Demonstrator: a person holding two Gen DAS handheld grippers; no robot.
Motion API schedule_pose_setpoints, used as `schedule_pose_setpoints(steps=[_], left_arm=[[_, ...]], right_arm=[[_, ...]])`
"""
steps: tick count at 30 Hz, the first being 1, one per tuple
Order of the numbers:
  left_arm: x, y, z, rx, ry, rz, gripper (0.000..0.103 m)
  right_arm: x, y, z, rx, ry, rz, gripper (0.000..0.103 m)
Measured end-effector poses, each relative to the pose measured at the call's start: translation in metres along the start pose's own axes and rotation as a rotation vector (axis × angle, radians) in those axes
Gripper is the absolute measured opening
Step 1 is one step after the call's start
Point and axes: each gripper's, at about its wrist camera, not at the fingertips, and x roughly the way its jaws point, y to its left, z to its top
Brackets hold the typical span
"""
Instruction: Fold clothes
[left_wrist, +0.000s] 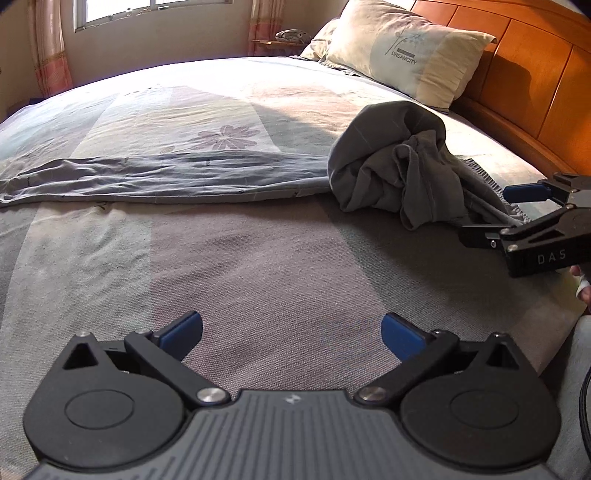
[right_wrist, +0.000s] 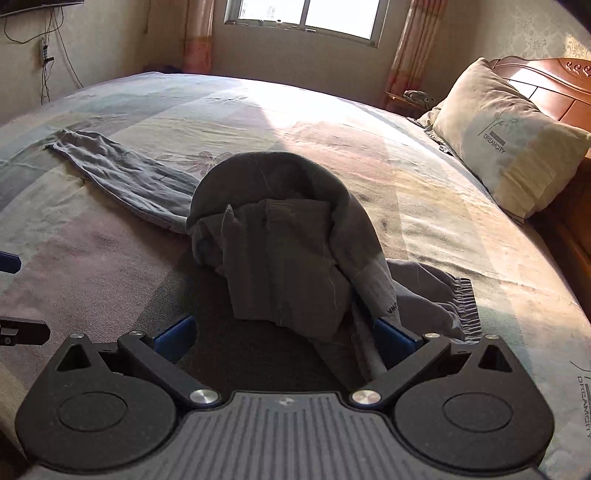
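- A wide bed under a pale patchwork bedspread printed with faded purple flowers fills the room, sunlight falling across its far half.
- An orange-brown wooden headboard runs along the right side.
- A cream and pale-blue pillow lettered DREAMCITY leans against it.
- A pair of grey cotton trousers lies on the bedspread: the waist end is bunched into a humped heap, the elastic waistband sits flat beside it, and one leg stretches out flat to the left.
- The left gripper, black with blue pads, hovers over bare bedspread with its jaws spread wide, well apart from the trousers.
- The right gripper sits at the near edge of the heap, jaws wide, cloth draping between them and touching the right pad; nothing is pinched.
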Motion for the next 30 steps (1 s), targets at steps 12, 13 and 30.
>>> schedule_pose_setpoints(steps=[12, 13, 30], left_arm=[[0.023, -0.070, 0.065, 0.241, -0.065, -0.180, 0.102], [0.027, -0.075, 0.074, 0.253, -0.075, -0.193, 0.102], [0.054, -0.112, 0.094, 0.297, 0.035, -0.584, 0.102]], right_arm=[[-0.007, -0.009, -0.076, 0.113, 0.113, 0.139, 0.103], [-0.009, -0.012, -0.080, 0.133, 0.091, 0.151, 0.103], [-0.014, -0.022, -0.097, 0.127, -0.023, 0.187, 0.103]])
